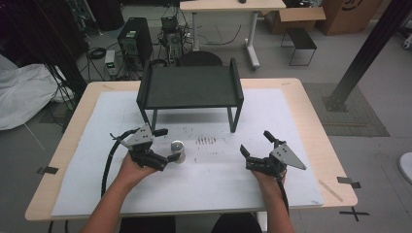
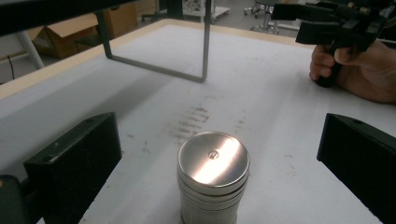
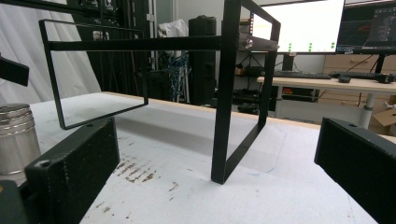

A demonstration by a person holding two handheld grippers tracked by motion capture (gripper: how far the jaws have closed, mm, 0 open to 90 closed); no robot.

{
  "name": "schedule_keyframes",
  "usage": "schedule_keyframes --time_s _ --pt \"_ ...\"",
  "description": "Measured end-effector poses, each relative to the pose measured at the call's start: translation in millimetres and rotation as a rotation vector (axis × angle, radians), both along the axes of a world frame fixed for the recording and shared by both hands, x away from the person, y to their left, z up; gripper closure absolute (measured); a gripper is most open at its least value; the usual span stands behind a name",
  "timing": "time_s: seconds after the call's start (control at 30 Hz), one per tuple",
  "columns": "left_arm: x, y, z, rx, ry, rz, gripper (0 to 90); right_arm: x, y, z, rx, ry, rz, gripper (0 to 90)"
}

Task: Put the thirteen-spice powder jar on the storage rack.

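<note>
A small silver metal canister point(image 1: 178, 150) with a flat lid stands upright on the white mat. My left gripper point(image 1: 168, 144) is open, its jaws on either side of the canister point(image 2: 213, 177) with gaps between jaw and metal. My right gripper point(image 1: 256, 142) is open and holds nothing, out on the mat's right half. In the right gripper view the canister point(image 3: 17, 137) stands at the far left. The left gripper view shows the other hand and its gripper point(image 2: 343, 28) at the top right.
A black metal stand point(image 1: 190, 88) with a flat shelf and thin legs sits at the back middle of the mat point(image 1: 87, 160). Dark scuff marks point(image 1: 206, 141) lie in front of it. Beyond the table are a computer tower, cables, a desk and cardboard boxes.
</note>
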State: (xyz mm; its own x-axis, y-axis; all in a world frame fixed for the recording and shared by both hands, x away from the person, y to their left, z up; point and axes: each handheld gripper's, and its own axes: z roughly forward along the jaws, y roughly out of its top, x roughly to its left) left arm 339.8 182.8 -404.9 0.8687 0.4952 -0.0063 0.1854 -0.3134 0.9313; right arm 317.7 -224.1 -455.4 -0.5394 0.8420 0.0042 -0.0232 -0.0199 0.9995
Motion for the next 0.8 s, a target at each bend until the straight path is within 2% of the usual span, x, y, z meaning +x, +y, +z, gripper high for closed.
schedule_keyframes --time_s 0.37,0.8 --pt "3.7 -9.4 -8.7 0.075 0.02 0.025 0.3 0.1 -0.3 0.0 0.001 -0.001 0.0 0.0" --pt "7.0 -17.9 -16.6 0.152 0.063 0.021 1.8 0.1 -0.4 0.0 0.004 0.0 0.0 0.0"
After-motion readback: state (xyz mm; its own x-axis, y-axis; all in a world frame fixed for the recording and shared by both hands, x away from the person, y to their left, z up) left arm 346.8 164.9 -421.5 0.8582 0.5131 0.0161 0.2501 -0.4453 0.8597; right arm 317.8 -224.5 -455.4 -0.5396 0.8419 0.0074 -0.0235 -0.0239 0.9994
